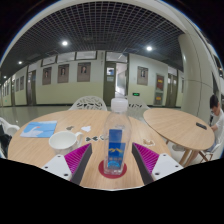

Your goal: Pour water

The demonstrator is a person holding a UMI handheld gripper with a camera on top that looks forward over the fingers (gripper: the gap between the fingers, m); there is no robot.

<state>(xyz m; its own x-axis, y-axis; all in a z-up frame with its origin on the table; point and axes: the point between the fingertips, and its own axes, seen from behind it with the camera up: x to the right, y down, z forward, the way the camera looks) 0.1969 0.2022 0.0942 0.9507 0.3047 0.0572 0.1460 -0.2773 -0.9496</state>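
Round wooden table (45, 148), water bottle (117, 137), white bowl (62, 140), blue cloth (40, 129) on it

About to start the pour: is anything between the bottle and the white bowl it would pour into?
Nothing visible stands in the way. The water bottle stands upright between the gripper's open fingers. The white bowl sits beside it on the round wooden table, with bare tabletop between them. The blue cloth lies beyond the bowl.

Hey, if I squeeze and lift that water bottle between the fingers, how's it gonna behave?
The water bottle looks like thin clear plastic, so it may dent when squeezed. It stands tall and narrow on the round table, so a high push could tip it. The hand-held gripper is open around it.
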